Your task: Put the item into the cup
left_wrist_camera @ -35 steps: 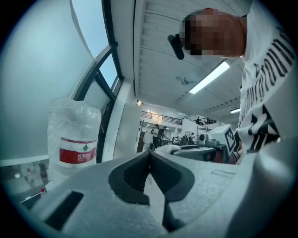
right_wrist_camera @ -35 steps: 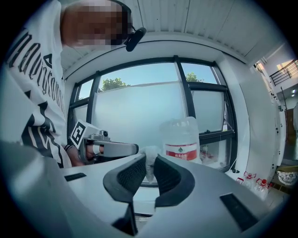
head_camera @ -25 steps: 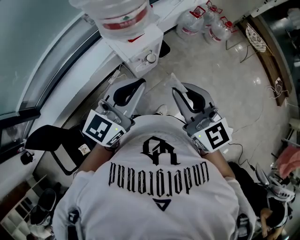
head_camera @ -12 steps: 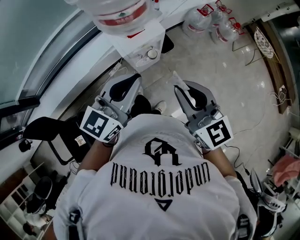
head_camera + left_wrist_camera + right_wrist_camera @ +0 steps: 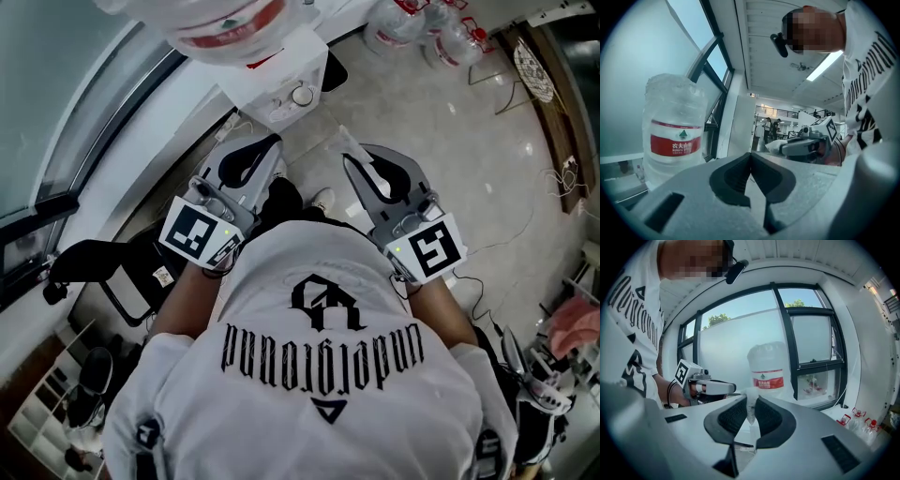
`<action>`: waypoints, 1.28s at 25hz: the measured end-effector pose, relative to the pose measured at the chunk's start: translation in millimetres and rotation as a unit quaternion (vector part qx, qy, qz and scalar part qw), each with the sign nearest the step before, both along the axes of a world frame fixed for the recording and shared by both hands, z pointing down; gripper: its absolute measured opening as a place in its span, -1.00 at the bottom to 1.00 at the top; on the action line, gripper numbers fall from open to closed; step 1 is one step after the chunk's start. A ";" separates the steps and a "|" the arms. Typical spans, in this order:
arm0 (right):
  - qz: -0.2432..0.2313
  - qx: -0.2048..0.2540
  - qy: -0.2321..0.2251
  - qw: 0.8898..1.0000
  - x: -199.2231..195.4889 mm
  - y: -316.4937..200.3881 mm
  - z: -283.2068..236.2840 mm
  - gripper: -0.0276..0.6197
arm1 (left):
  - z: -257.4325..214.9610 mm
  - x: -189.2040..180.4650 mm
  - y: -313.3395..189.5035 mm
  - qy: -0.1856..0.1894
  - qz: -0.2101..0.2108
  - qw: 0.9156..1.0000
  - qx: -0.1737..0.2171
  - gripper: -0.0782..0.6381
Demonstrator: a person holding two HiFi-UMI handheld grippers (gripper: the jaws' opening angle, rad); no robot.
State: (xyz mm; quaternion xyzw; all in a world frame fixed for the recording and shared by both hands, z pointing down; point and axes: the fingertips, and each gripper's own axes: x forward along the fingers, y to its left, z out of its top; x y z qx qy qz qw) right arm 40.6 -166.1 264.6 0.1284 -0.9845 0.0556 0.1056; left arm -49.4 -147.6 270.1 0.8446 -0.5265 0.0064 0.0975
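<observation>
Item (image 5: pixel 751 414): small white piece, soft and crumpled, slightly see-through at the edge; possibly tissue or thin film, the view is too coarse to say which.
Location of item: pinched between the pads of the right gripper (image 5: pixel 750 401), held in the air in front of the person's chest, at 12 o'clock from that gripper's marker cube in the head view.
Axis of item: long and narrow; runs in line with the jaws, with its pointed free end (image 5: pixel 349 150) sticking past the tips toward 11 o'clock in the head view. It stands upright in the right gripper view.
Right gripper (image 5: pixel 367 178): jaws drawn in on the item, with only its thickness between the pads.
Left gripper (image 5: pixel 750 157): jaws brought fully together, tips touching, nothing between them; held level beside the right one (image 5: pixel 267 155).
Water bottle (image 5: pixel 772 369): large, clear, red label, at 12 o'clock beyond both grippers, upside down on a white dispenser (image 5: pixel 281 89).
Hidden parts: the item's lower portion is buried between the pads; the bottle is cut off by the upper edge of the head view.
</observation>
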 end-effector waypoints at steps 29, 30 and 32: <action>0.047 -0.134 0.091 0.986 -60.8 -107.5 238.9 -0.74 | 220.2 -37.3 -82.0 -0.033 0.050 0.991 -0.122 -0.74; 0.047 -0.133 0.097 0.985 -62.1 -110.9 249.3 -0.74 | 229.9 -37.3 -85.2 -0.035 0.051 0.990 -0.126 -0.74; 0.047 -0.133 0.109 0.984 -63.8 -115.6 269.9 -0.74 | 248.4 -37.3 -90.4 -0.039 0.053 0.989 -0.135 -0.74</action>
